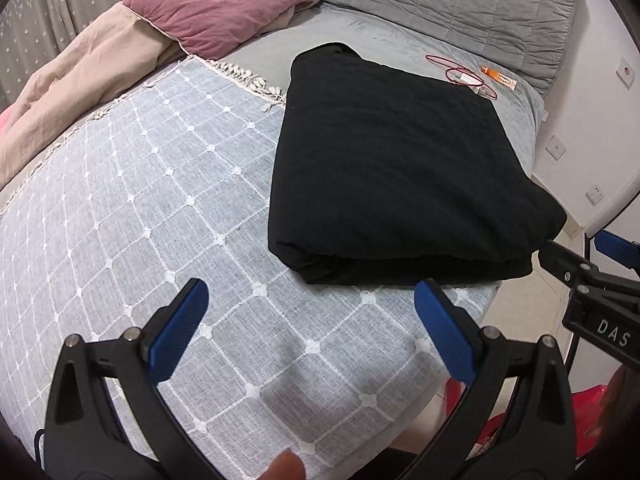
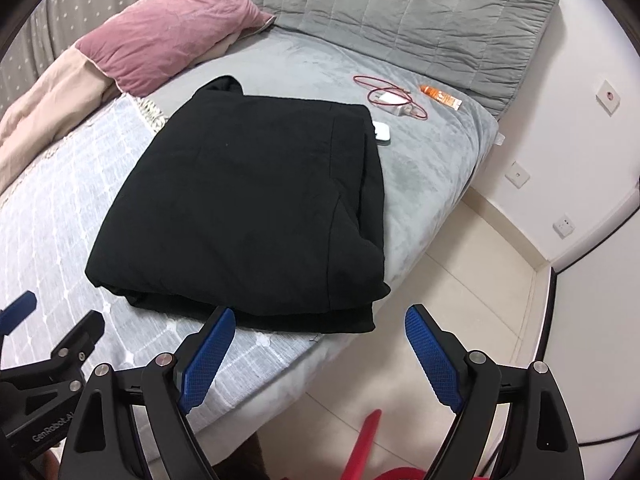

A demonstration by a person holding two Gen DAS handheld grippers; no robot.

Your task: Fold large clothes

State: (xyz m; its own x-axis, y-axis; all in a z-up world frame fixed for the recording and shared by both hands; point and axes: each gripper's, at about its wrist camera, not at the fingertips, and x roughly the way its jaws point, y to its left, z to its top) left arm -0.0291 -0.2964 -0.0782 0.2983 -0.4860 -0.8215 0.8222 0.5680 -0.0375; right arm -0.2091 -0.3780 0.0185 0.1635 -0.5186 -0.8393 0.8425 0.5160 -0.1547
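A black garment (image 1: 392, 164) lies folded into a thick rectangle on the bed; it also shows in the right wrist view (image 2: 248, 204). My left gripper (image 1: 312, 320) is open and empty, held just short of the garment's near edge over the grid-patterned cover. My right gripper (image 2: 320, 340) is open and empty, at the garment's near right corner by the bed edge. Each gripper shows at the edge of the other's view.
A white-grid cover (image 1: 140, 220) spreads over the bed. A pink pillow (image 1: 224, 4) and beige duvet (image 1: 80, 76) lie far left. A red cable with charger (image 2: 390, 98), an orange tube (image 2: 440, 98) and a small white object (image 2: 381, 132) lie beyond the garment. Tiled floor (image 2: 460, 292) is right.
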